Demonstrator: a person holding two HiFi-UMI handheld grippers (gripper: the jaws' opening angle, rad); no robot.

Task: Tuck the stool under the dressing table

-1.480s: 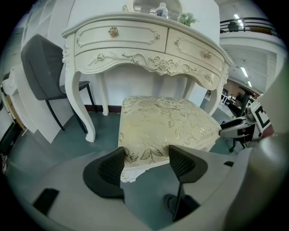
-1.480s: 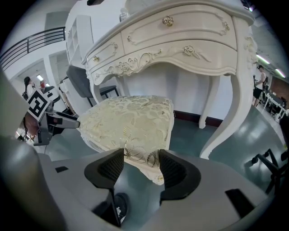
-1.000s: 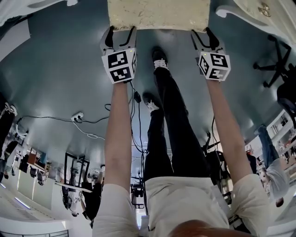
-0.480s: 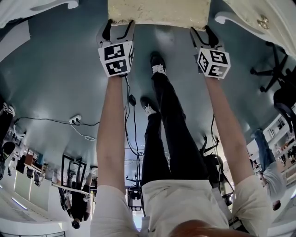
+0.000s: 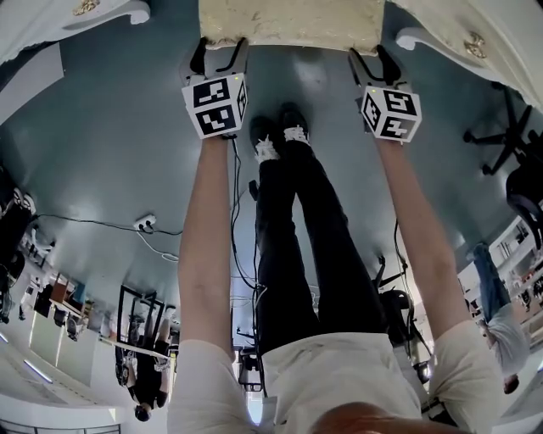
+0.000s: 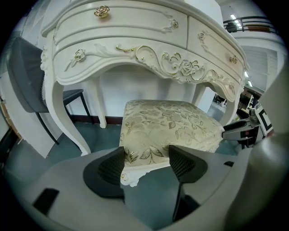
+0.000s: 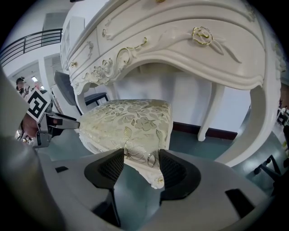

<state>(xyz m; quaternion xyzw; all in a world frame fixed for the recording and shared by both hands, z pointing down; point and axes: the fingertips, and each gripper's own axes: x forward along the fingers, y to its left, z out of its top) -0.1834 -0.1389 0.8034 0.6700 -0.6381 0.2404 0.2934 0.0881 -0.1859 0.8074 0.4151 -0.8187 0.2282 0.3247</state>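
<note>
The stool (image 5: 288, 25), with a cream floral cushion and a white carved frame, stands at the top of the head view. It sits between the white legs of the dressing table (image 5: 475, 38). My left gripper (image 5: 219, 49) is shut on the stool's near left corner, my right gripper (image 5: 376, 58) on its near right corner. In the left gripper view, the stool (image 6: 167, 124) sits partly under the gilded dressing table (image 6: 135, 49), with its corner between the pads of the left gripper (image 6: 145, 164). In the right gripper view, the stool (image 7: 128, 119) has its corner pinched in the right gripper (image 7: 141, 168).
The person's shoes (image 5: 284, 136) stand just behind the stool on the teal floor. A cable and power strip (image 5: 140, 222) lie to the left. A black office chair (image 5: 501, 127) stands at the right, and a dark chair (image 6: 27, 76) stands beside the table's left leg.
Both grippers and the stool have moved forward, and more of the dressing table shows at both top corners. The person's rear foot has stepped up beside the front one.
</note>
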